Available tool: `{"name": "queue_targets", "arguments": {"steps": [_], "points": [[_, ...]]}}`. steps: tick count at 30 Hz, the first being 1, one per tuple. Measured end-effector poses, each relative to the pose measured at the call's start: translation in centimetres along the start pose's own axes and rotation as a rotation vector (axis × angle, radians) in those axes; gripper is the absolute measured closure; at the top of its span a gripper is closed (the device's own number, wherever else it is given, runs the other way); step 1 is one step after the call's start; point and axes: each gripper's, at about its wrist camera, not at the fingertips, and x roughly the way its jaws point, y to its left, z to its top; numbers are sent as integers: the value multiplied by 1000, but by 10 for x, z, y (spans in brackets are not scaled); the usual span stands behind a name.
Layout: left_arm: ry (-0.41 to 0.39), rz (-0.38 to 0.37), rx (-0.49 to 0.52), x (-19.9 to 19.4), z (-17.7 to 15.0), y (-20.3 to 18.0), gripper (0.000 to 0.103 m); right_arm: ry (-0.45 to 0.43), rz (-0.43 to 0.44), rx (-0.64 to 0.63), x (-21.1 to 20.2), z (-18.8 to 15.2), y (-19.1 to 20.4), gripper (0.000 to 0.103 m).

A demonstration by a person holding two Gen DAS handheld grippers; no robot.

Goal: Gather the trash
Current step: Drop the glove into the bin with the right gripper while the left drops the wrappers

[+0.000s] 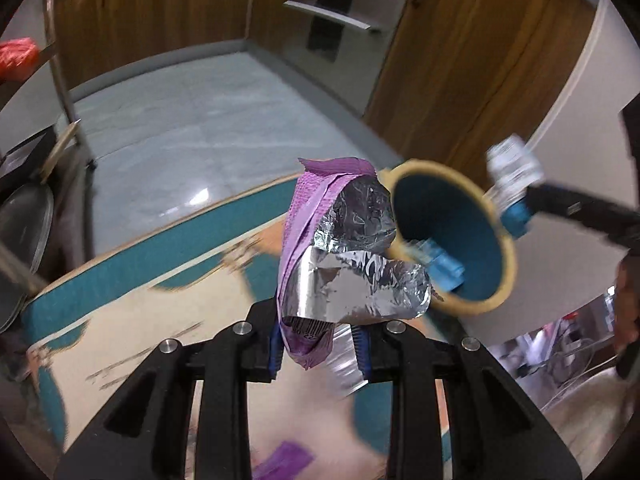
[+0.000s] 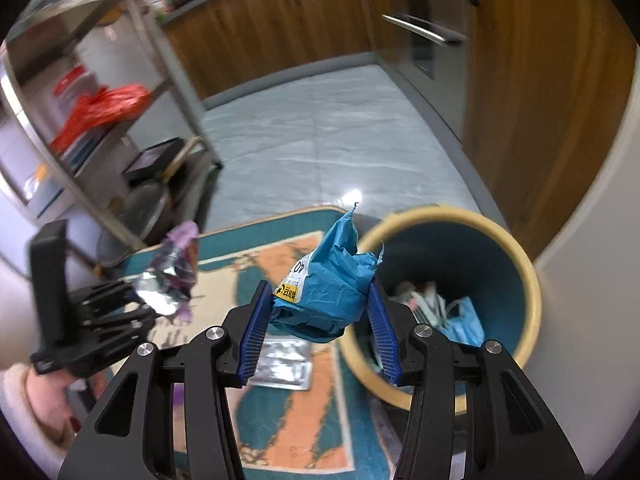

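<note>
Only the right wrist view showed the flat foil packet [image 2: 283, 364] on the rug [image 2: 288, 432] while the left gripper [image 1: 320, 346] clenched a purple foil wrapper [image 1: 340, 256] and the right gripper [image 2: 318, 320] clenched a blue wrapper [image 2: 326, 284] near the bin [image 2: 516, 256].

My left wrist view looks down past its fingers, close over the rug [image 1: 120, 280]; my right view tilts likewise, nearer the bin [image 2: 516, 248]. Both share rug, bin, floor.

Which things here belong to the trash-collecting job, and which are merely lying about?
Part of the job:
- purple foil wrapper in the left tongs
- blue crumpled packet in the right tongs
- bin
- silver sachet on the rug

Lying about:
- metal rack
- red bag
- oven
</note>
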Motion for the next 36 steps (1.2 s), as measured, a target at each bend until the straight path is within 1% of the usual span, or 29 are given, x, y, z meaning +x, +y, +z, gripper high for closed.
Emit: {"name": "queue_targets", "arguments": {"steps": [4, 9, 11, 14, 17, 19, 22, 23, 24, 25, 27, 31, 36], "points": [[-19, -73, 31, 12, 13, -33, 76, 41, -52, 58, 12, -6, -32, 53], [-10, -148, 49, 37, 23, -65, 75, 81, -88, 112, 22, -13, -65, 53], [-5, -174, 62, 48, 24, -79, 75, 97, -109, 128, 28, -16, -76, 53], [11, -187, 79, 64, 25, -93, 75, 131, -137, 146, 39, -21, -88, 53], [38, -177, 102, 83, 24, -107, 75, 150, -156, 158, 44, -24, -94, 53], [51, -167, 108, 91, 21, -109, 72, 148, -164, 160, 45, -24, -96, 53], [59, -132, 122, 102, 17, -109, 70, 137, -151, 179, 44, -24, -96, 50], [63, -122, 119, 106, 16, -108, 68, 131, -147, 180, 43, -24, -95, 46], [66, -116, 111, 109, 16, -106, 62, 127, -147, 174, 43, -24, -96, 40], [66, -119, 101, 111, 16, -106, 55, 121, -152, 164, 42, -24, -95, 38], [58, -121, 88, 112, 17, -105, 50, 115, -161, 150, 41, -24, -94, 34], [52, -121, 97, 108, 17, -106, 45, 114, -165, 170, 42, -24, -99, 31], [45, -115, 108, 97, 17, -101, 43, 106, -170, 178, 41, -22, -99, 29]]}}
